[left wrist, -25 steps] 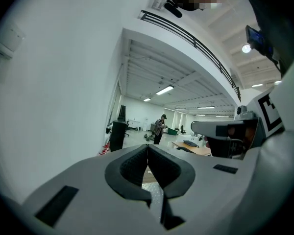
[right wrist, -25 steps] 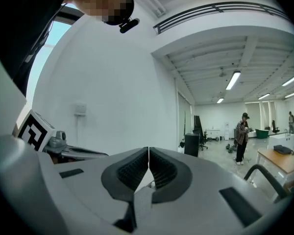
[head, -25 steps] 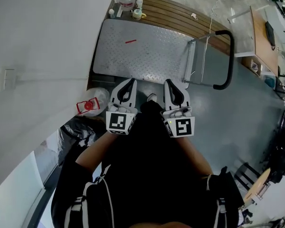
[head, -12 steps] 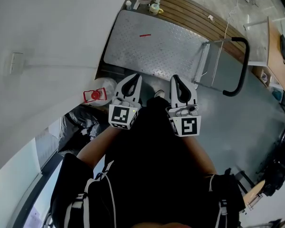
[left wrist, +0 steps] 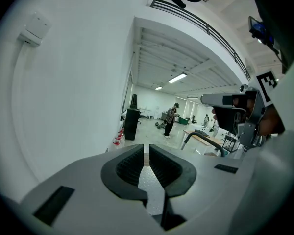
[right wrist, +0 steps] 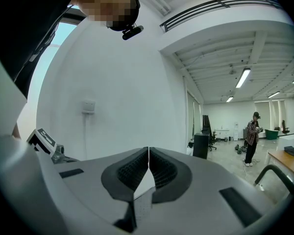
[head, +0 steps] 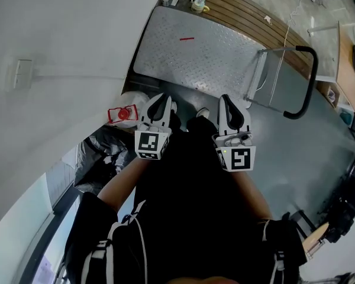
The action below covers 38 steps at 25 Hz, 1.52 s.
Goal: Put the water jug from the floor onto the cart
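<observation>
L hand-held gripper (head: 160, 99), R hand-held gripper (head: 227, 98): jaws together, empty. Risk: unopened jaws bump water jug (head: 129, 106) over by cart (head: 213, 58) corner.

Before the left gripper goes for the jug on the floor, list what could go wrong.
1. The left gripper is shut; unless its jaws open, it may just shove the water jug aside.
2. The jug sits tucked between the wall, the cart and a black bag, so the approach looks cramped.
</observation>
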Each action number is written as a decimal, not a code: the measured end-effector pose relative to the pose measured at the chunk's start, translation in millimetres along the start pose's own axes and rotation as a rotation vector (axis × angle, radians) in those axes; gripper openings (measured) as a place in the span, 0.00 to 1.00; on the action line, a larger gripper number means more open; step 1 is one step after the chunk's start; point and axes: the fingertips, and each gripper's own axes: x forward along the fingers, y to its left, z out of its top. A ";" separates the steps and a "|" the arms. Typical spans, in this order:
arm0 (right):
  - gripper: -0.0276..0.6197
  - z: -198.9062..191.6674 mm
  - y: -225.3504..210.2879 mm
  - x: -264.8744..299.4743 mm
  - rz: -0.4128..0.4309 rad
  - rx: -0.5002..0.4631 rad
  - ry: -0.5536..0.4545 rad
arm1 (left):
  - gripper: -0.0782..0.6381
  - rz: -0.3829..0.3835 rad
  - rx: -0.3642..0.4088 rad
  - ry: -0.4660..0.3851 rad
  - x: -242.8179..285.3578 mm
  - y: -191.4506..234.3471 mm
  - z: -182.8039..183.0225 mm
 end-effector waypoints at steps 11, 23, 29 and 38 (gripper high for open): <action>0.07 -5.1 35.9 5.4 0.035 -0.027 0.035 | 0.22 0.096 -0.067 0.095 -25.8 62.2 -61.1; 0.07 3.4 72.5 11.9 0.084 -0.100 0.022 | 0.24 0.206 -0.155 0.220 -51.5 120.1 -135.5; 0.07 0.0 92.1 23.1 0.127 -0.121 0.025 | 0.25 0.250 -0.182 0.316 -57.2 147.9 -185.1; 0.07 -2.6 95.3 30.9 0.137 -0.154 0.042 | 0.27 0.315 -0.260 0.463 -64.7 180.8 -261.8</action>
